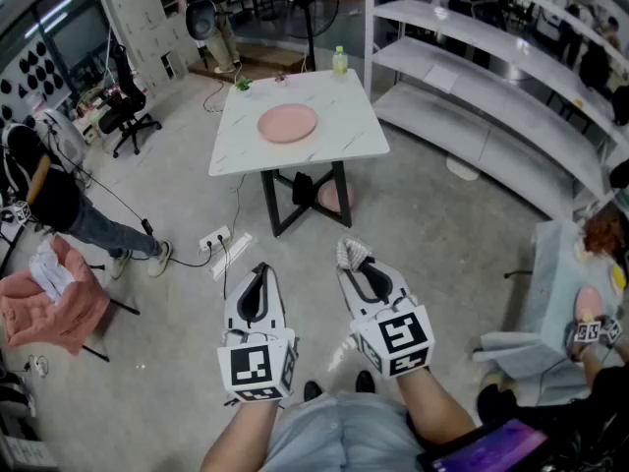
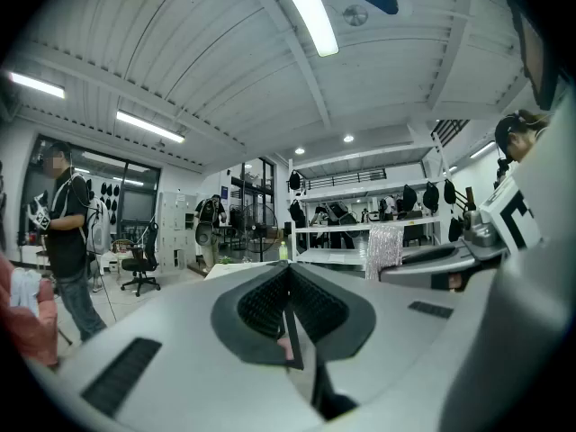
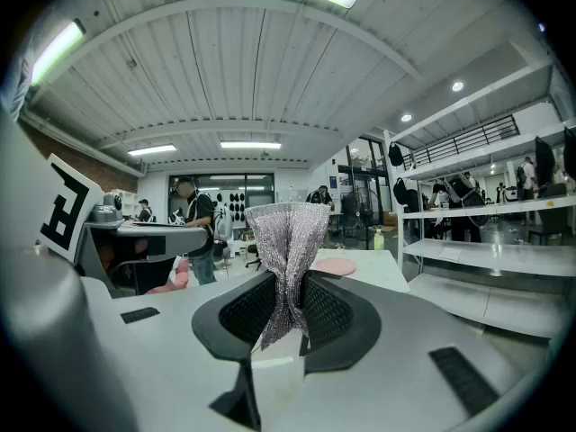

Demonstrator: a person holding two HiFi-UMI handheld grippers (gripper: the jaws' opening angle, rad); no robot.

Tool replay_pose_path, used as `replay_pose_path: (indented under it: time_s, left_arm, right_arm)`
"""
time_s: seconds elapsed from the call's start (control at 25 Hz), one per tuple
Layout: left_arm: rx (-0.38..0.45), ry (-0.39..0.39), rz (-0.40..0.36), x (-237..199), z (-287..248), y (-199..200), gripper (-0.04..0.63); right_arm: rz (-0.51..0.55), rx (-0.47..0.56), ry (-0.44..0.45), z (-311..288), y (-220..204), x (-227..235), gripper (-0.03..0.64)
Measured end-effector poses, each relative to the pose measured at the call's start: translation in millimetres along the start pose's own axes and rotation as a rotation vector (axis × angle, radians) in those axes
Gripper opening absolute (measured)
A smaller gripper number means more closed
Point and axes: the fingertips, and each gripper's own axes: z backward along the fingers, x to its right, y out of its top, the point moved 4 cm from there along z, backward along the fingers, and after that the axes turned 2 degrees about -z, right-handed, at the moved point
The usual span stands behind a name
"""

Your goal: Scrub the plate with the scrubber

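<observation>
We count two grippers, one scrubber, one pink plate and one bottle on one white desk. The left gripper [image 1: 260, 267] has its fingers [image 2: 256, 306] pressed together with nothing between them. The right gripper [image 1: 356, 257] has its fingers [image 3: 328, 313] pinching the silvery mesh scrubber [image 3: 286, 246], which stands up above the fingertips and fans out at the top. Both grippers are held side by side, apart from each other, over the bare floor [image 1: 432, 224]. The plate [image 1: 287, 123] lies flat on the desk [image 1: 344, 144], straight ahead of both sets of fingers and well apart from them, slightly nearer the line of the left fingers. The bottle [image 1: 339, 61] stands at the desk's far edge, beyond the plate. The desk's near edge faces the fingers, and bare desk surrounds the plate on every side. Between the fingers and the desk the floor is open, save for a power strip [image 1: 214, 237] with its cable ahead and left of the left fingers. Long white shelving [image 1: 491, 116] runs to the right of the right fingers.
</observation>
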Motion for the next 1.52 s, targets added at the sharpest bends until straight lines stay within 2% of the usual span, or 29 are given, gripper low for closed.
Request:
replay_pose_path:
  time_s: [0.28,0.76,1.04,1.36,1.52]
  left_arm:
    - [-0.015,0.003,0.003,9.2,-6.2,-6.1,0.006]
    - [-0.062,0.049,0.025,49.6,-37.7,-25.2,0.006]
    - [-0.102,0.071,0.038,43.8,-64.7,-32.5,0.006]
    - [-0.136,0.07,0.067,-19.3,-137.3,-65.5,0.006]
    - [-0.134,0.052,0.06,-65.1,-187.9,-59.9,0.006]
  right_arm:
    - [-0.001,-0.008,0.016,0.6,-1.6,9.8,0.103]
    - [-0.018,-0.028,0.08,-4.1,-10.1,64.3,0.103]
    - [-0.03,-0.051,0.103,-32.0,-11.5,80.5,0.103]
    - [-0.048,-0.107,0.084,-125.8,-22.8,96.2,0.104]
    - [-0.051,-0.125,0.082,-191.9,-13.5,94.5,0.104]
